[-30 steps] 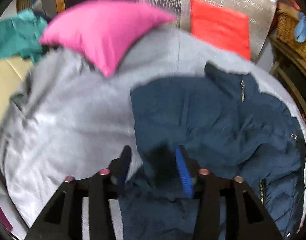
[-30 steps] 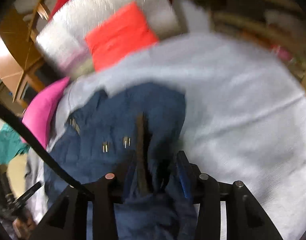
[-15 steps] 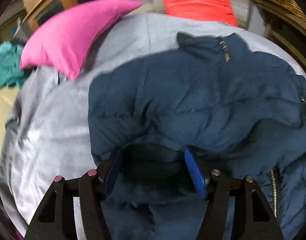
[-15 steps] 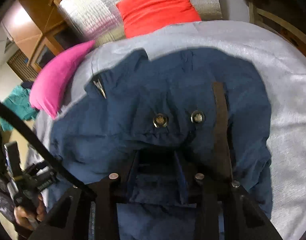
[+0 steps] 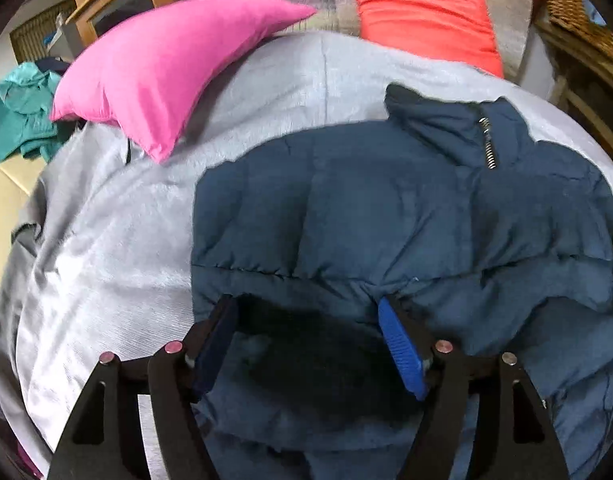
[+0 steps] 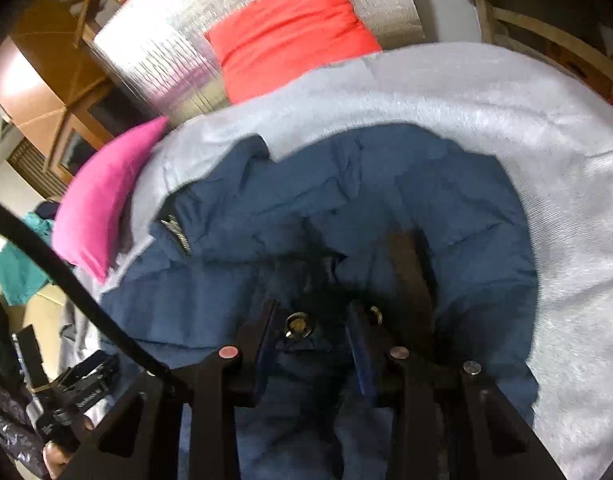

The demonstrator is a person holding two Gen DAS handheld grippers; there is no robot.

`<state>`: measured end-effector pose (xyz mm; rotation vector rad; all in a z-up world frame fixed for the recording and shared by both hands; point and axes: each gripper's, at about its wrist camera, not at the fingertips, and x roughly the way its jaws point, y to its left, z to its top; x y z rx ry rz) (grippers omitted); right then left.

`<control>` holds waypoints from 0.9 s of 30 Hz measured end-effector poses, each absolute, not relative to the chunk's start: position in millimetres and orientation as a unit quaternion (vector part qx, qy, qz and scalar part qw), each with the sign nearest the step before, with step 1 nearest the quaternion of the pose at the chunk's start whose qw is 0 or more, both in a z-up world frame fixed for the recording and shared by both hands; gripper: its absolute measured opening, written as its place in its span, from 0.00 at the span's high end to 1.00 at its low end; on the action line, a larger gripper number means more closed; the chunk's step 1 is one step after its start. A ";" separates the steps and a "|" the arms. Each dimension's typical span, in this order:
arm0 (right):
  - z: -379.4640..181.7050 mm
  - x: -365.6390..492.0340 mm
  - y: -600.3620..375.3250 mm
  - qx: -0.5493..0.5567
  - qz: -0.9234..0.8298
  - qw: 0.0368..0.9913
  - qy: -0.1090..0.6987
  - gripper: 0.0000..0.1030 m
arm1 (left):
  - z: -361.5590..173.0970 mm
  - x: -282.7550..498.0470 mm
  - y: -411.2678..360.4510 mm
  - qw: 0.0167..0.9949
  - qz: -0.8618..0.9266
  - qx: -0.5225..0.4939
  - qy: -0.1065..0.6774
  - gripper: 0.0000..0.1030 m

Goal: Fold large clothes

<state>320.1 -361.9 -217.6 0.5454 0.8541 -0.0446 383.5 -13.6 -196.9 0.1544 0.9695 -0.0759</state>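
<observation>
One navy jacket (image 5: 386, 220) on grey cover (image 5: 106, 260)

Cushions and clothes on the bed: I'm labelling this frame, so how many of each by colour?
Pink cushion: 1
Red-orange cushion: 1
Navy puffer jacket: 1
Teal garment, off the bed's left edge: 1
Total: 4

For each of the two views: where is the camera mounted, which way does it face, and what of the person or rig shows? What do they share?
Left wrist: sits on the left gripper, angled down at the navy jacket; its jaws are opening over the fabric.
Right wrist: sits on the right gripper, angled down at the jacket's snap; a hand shows low left.
Shared: jacket, grey blanket, pink pillow, red cushion.
</observation>
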 end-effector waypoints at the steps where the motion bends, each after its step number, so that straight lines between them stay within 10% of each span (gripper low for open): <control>1: -214.9 319.9 -359.1 0.266 -0.013 0.874 0.407 0.62 | -192.1 379.0 -11.8 0.883 -0.038 0.068 0.462 0.29; 27: -195.2 205.6 -390.6 0.338 -0.025 0.851 0.401 0.50 | -168.9 287.6 45.7 0.895 -0.049 0.077 0.436 0.29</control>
